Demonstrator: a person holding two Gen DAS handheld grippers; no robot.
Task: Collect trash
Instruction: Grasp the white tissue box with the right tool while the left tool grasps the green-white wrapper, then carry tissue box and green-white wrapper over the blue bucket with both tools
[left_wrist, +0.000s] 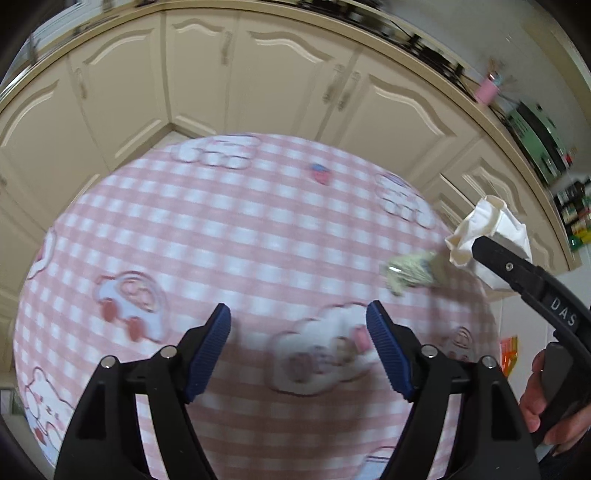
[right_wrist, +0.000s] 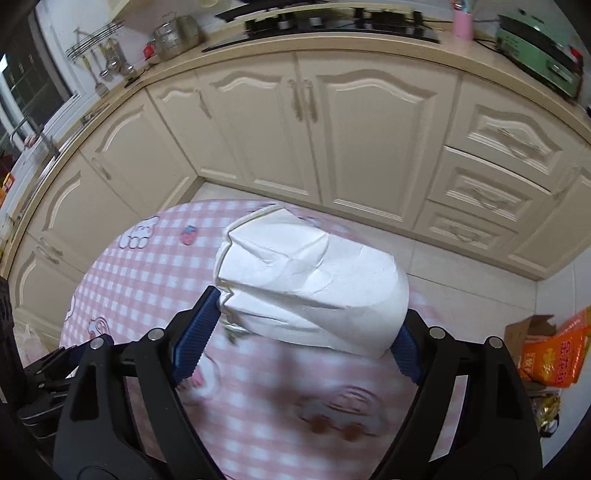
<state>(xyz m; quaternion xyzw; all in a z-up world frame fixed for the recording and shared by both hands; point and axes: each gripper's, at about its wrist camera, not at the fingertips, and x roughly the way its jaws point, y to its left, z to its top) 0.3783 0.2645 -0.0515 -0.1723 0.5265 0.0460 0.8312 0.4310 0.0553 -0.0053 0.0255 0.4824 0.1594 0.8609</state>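
Note:
A round table with a pink checked cloth (left_wrist: 221, 229) fills the left wrist view. Above it my left gripper (left_wrist: 299, 314) stands open, with nothing between its blue pads. A crumpled pale green wrapper (left_wrist: 410, 273) lies on the cloth at the right, blurred. Just beyond it my right gripper (left_wrist: 487, 240) holds a crushed white paper cup (left_wrist: 484, 218) in the air. In the right wrist view that paper cup (right_wrist: 314, 280) sits squeezed between the two pads of my right gripper (right_wrist: 308, 314), above the cloth (right_wrist: 147, 266).
Cream cabinet doors (right_wrist: 332, 140) curve around behind the table, under a countertop with a pink cup (right_wrist: 462, 22) and a green appliance (right_wrist: 535, 48). An orange bag (right_wrist: 554, 354) and a cardboard box (right_wrist: 524, 328) are on the floor at the right. A hand (left_wrist: 535, 398) grips the right tool.

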